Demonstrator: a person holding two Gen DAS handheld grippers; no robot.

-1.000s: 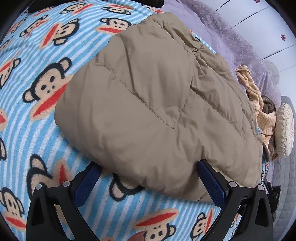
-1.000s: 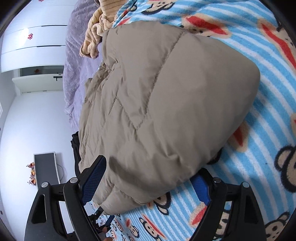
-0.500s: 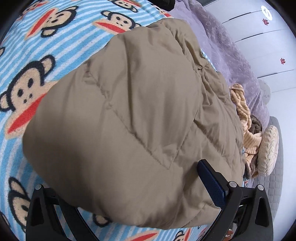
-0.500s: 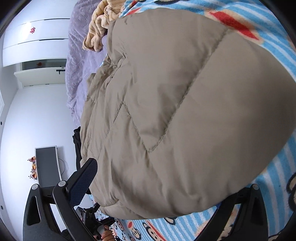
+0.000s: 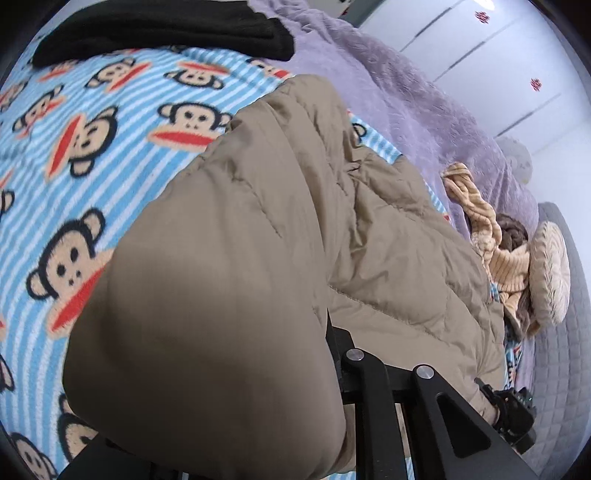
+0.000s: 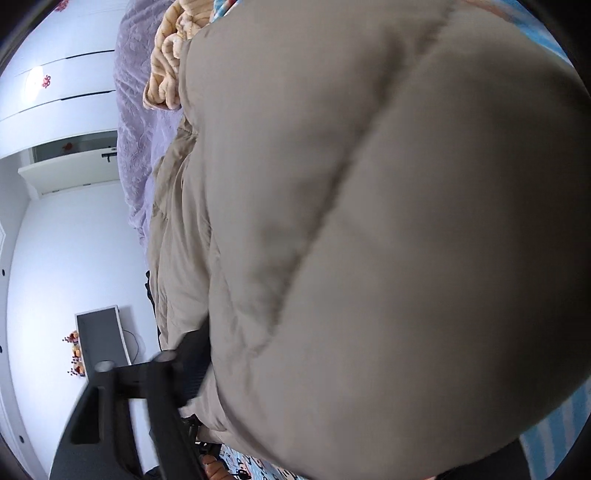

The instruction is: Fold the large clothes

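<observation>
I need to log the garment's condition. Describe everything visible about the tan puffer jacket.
The tan puffer jacket is quilted, with stitched seams and a smooth, nylon-like shell. It lies bunched on the monkey-print blanket, its far end by an orange knit garment. Its near bulge covers the fingers of both grippers, hiding any grip.

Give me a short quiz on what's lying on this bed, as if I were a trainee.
1. True or false: the tan puffer jacket lies on a monkey-print striped blanket.
2. Which lies at the blanket's far edge in the left view: A) black garment B) red towel C) white pillow?
3. Fill in: beside the jacket, a striped beige garment lies on the ______ bedspread.

Key: 1 true; 2 A; 3 purple.
</observation>
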